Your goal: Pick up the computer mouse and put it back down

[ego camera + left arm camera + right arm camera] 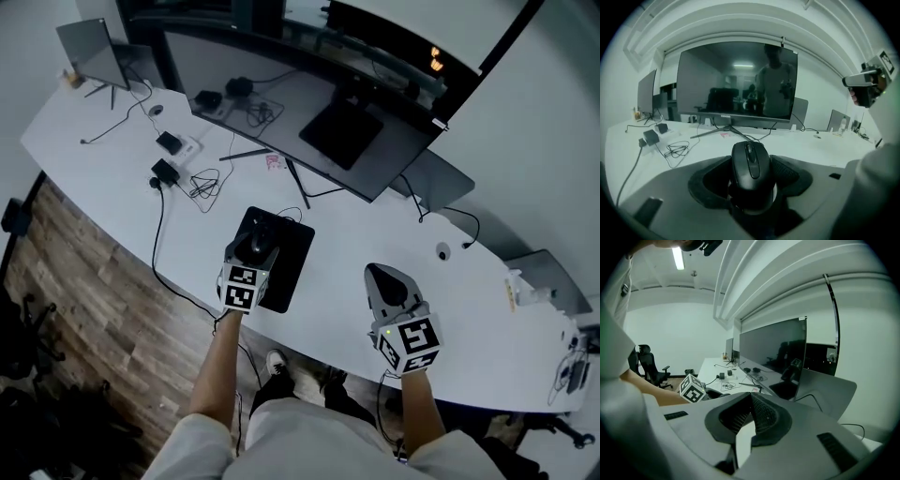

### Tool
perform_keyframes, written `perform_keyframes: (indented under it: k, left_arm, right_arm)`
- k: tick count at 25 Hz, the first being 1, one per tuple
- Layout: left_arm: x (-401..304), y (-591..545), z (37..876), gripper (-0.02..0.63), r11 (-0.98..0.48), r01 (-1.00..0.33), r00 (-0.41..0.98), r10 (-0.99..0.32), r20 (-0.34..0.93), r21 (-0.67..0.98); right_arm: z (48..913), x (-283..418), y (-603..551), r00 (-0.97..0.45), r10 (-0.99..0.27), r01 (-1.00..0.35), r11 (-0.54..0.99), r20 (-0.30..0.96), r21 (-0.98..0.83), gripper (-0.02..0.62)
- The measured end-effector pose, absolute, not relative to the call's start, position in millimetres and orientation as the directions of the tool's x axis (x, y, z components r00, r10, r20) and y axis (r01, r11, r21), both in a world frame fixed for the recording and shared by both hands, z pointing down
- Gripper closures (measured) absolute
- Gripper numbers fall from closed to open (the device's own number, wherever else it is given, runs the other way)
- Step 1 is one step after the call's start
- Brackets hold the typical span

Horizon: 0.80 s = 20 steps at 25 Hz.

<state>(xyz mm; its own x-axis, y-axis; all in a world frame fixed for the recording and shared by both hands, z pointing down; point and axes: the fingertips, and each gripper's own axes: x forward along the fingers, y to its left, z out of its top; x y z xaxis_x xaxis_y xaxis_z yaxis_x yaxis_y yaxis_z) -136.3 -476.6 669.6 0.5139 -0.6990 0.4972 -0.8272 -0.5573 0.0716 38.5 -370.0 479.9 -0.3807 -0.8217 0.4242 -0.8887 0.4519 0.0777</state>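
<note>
Curved white table (pixel 337 253) and its load

A black mouse pad (pixel 295 246) lies at the near edge, left of the middle. Behind it stand the thin legs (pixel 289 172) of a wide monitor (pixel 272 94). On the left are two black power adapters (pixel 165 172), a coiled cable (pixel 204 184) and a small pink slip (pixel 274 161). A small screen (pixel 94 52) stands at the far left end.

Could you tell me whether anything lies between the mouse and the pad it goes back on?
Nothing visible does: the mouse sits in the left tool, directly over the bare black mouse pad; the loose cables lie off the pad.
</note>
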Motion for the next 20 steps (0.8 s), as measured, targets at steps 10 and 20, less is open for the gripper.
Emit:
perform_keyframes:
  k: [10, 20]
  left_arm:
    - [-114, -445, 743, 0.322, -0.584, -0.81, 0.461, -0.589, 0.663, 0.044]
    - [-127, -421, 701, 0.314, -0.501, -0.863, 0.43, -0.652, 0.624, 0.07]
  right_arm:
    - [495, 57, -344, -0.321, -0.836, -0.918, 0.39, 0.446, 0.07, 0.58]
    - [471, 93, -313, -0.314, -0.855, -0.923, 0.376, 0.412, 0.076, 0.58]
